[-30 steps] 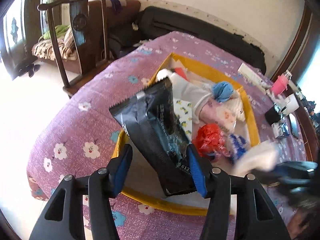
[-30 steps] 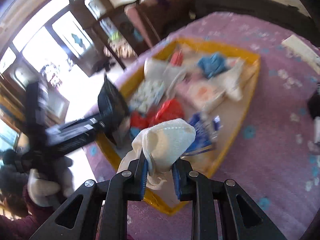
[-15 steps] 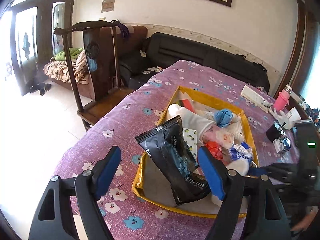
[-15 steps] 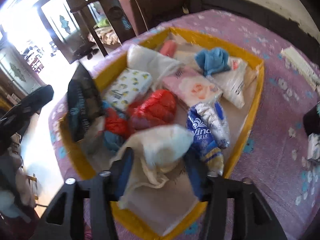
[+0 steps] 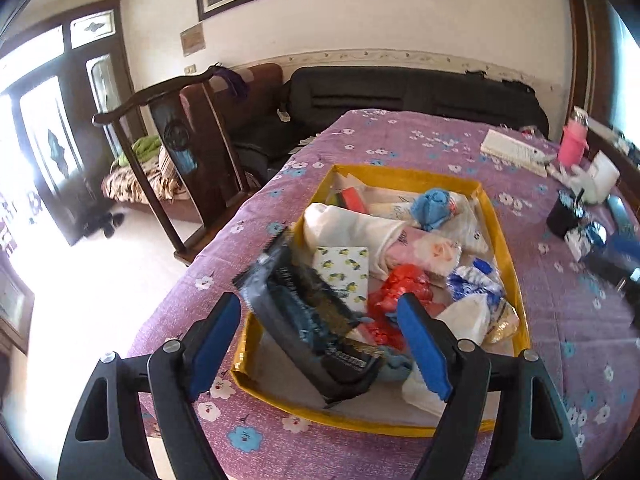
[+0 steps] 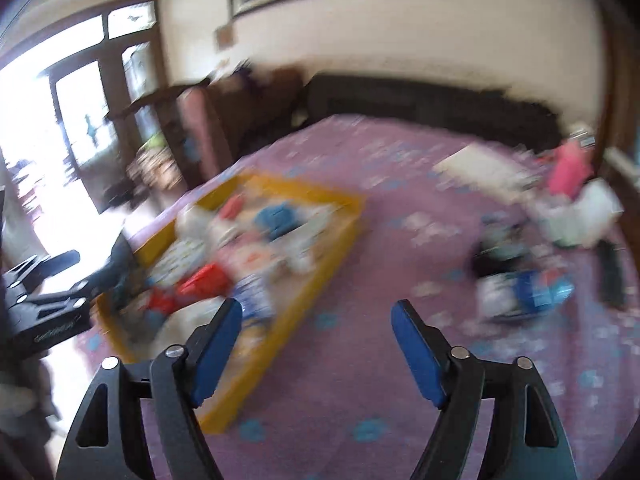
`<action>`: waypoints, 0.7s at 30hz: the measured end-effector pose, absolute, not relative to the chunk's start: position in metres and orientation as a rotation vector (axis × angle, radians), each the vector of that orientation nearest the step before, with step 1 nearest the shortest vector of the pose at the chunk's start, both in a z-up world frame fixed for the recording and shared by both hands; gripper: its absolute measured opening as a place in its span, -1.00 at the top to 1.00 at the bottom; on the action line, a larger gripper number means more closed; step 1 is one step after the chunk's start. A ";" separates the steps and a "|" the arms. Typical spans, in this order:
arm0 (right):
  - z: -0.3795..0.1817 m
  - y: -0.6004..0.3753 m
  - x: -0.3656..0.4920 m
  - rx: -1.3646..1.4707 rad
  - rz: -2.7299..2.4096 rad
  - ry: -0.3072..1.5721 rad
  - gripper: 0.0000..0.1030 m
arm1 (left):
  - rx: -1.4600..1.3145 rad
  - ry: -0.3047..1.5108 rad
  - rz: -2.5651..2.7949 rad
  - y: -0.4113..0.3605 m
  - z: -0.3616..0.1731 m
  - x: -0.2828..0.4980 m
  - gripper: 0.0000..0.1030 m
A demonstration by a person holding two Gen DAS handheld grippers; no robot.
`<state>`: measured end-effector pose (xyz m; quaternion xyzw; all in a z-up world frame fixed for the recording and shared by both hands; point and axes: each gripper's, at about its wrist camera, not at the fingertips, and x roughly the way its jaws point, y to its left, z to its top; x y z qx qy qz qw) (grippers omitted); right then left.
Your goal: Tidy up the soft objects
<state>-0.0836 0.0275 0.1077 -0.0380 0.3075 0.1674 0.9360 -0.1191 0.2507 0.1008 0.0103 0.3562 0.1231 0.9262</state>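
A yellow tray (image 5: 400, 174) on the purple flowered table holds several soft things: a black packet (image 5: 308, 320), a white cloth (image 5: 466, 318), a red bag (image 5: 404, 284), a blue cloth (image 5: 434, 208) and tissue packs. My left gripper (image 5: 318, 304) hangs open above the tray's near corner. The blurred black packet lies below between its fingers, and the pads do not touch it. My right gripper (image 6: 317, 306) is over bare tablecloth to the right of the tray (image 6: 320, 196). Its jaws are opening, with nothing between them. The right wrist view is blurred.
A dark wooden chair (image 5: 188, 148) stands at the table's left edge and a black sofa (image 5: 400, 88) behind it. On the table's far right are a white box (image 5: 512, 150), a pink bottle (image 5: 572, 144), a black cup (image 5: 564, 216) and small packets.
The left jaws opened and let the black packet drop into the tray, then drew back and up. The right jaws let go of the white cloth and swung right, away from the tray.
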 end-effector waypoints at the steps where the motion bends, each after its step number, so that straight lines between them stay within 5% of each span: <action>1: 0.110 0.015 -0.086 -0.073 0.288 0.579 -0.90 | 0.031 0.734 0.251 0.247 0.101 -0.118 -0.56; 10: 0.083 -0.090 -0.043 0.195 0.148 0.765 -1.00 | 0.118 0.763 0.208 0.198 0.100 -0.107 -0.56; 21: 0.071 -0.160 -0.047 0.236 0.037 0.772 -1.00 | 0.184 0.809 0.104 0.141 0.092 -0.089 -0.56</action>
